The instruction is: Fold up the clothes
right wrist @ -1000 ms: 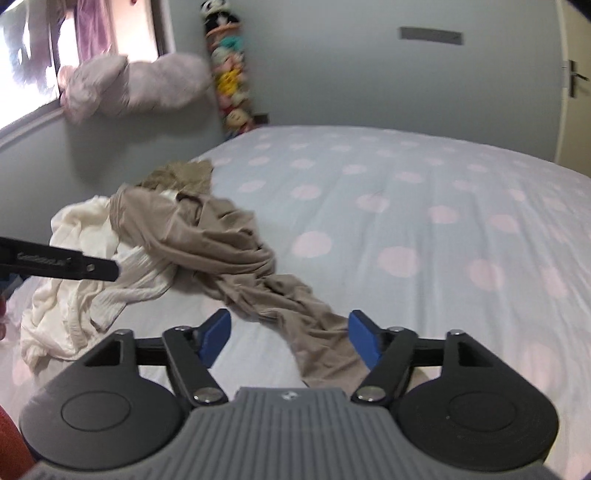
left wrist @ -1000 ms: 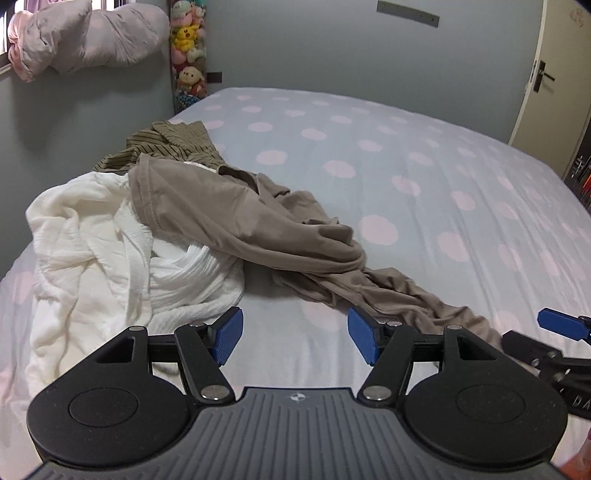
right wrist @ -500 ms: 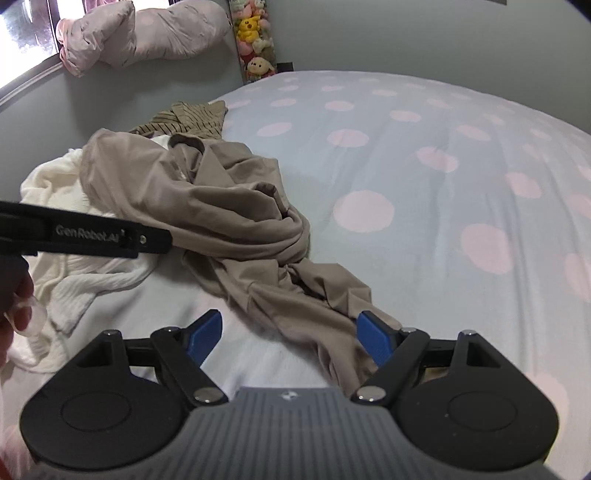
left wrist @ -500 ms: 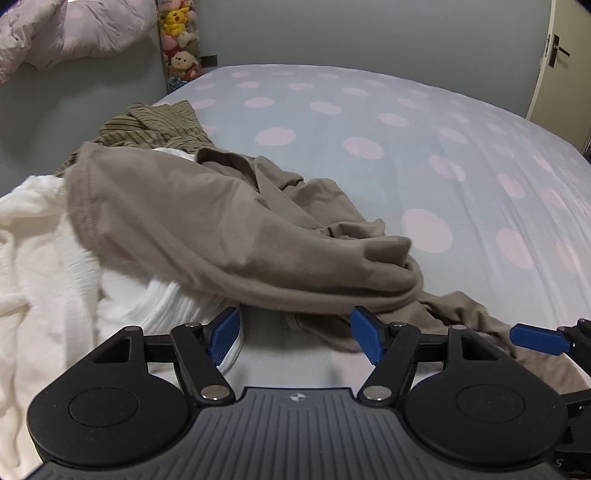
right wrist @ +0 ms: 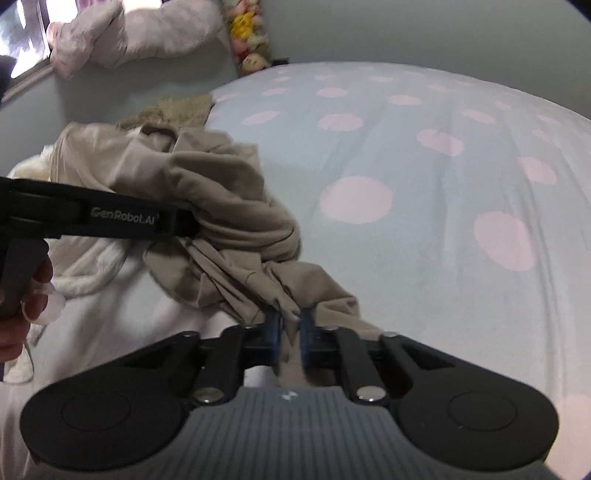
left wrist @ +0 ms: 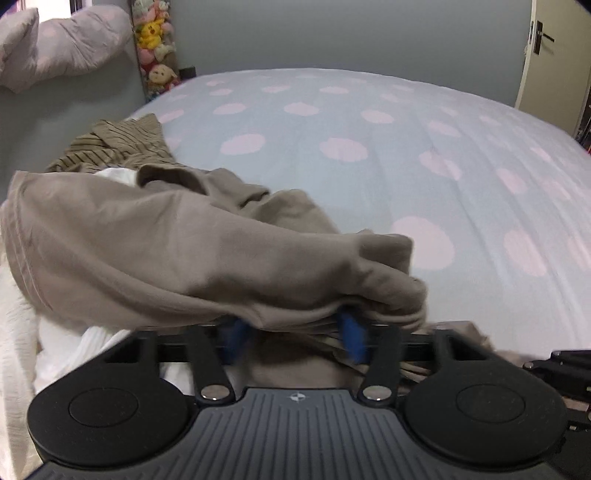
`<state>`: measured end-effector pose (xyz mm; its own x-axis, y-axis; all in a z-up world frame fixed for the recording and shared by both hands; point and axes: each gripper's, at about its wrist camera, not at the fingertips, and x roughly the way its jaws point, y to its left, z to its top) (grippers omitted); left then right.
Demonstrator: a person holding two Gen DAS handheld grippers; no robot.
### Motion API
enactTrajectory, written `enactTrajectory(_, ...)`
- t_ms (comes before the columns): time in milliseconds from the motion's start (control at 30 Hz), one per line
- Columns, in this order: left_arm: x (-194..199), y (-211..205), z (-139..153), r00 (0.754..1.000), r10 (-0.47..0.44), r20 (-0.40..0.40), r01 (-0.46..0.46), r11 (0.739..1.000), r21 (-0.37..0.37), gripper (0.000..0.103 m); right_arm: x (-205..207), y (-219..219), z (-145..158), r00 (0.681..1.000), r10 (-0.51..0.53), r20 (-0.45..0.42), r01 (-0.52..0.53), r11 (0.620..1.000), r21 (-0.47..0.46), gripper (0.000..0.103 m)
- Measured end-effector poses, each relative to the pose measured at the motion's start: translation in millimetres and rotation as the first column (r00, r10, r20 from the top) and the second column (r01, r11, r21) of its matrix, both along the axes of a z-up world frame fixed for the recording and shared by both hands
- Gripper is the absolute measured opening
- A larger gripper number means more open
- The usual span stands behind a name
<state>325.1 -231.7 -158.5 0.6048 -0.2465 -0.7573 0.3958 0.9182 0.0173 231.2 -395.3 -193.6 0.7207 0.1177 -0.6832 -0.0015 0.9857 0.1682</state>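
You are working in a home bedroom. A wide bed (left wrist: 369, 122) in a pale blue sheet with pink dots fills most of what you see. In the far corner by the grey wall, a column of soft toys (left wrist: 155, 48) hangs. A pink dotted quilt (right wrist: 125, 33) lies bundled along the window ledge, and a cream door (left wrist: 550, 59) with a dark handle stands at the right.
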Motion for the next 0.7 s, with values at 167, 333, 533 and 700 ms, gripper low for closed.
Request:
enactTrajectory(167,-13.1,-2.0,40.5,0.997,-0.039,0.074,0.040,0.999,-0.022,0.008,-27.8,-16.3,38.0,0.992,-0.065,0.108,0.066,0.998,-0.003,0.007)
enactTrajectory(333,-47.4,6.2,96.4,0.986,-0.041,0.160,0.049,0.998,-0.046,0.007,-68.6,-24.3,91.5,0.968,-0.100,0.228,0.106,0.994,-0.012,0.006)
enactTrajectory(533,-106.6,34.7,173.2,0.956,-0.002,0.293,0.034,0.994,-0.102,0.004,-141.1,-41.9,162.2,0.901,-0.186,0.391,0.212,0.977,-0.025,0.005)
enactTrajectory(700,-157.9,55.6,216.6,0.912,0.050,0.408,-0.025,0.997,-0.068,0.000,-200.6,-61.2,203.2,0.834,-0.273,0.480,0.329,0.944,-0.036,0.006)
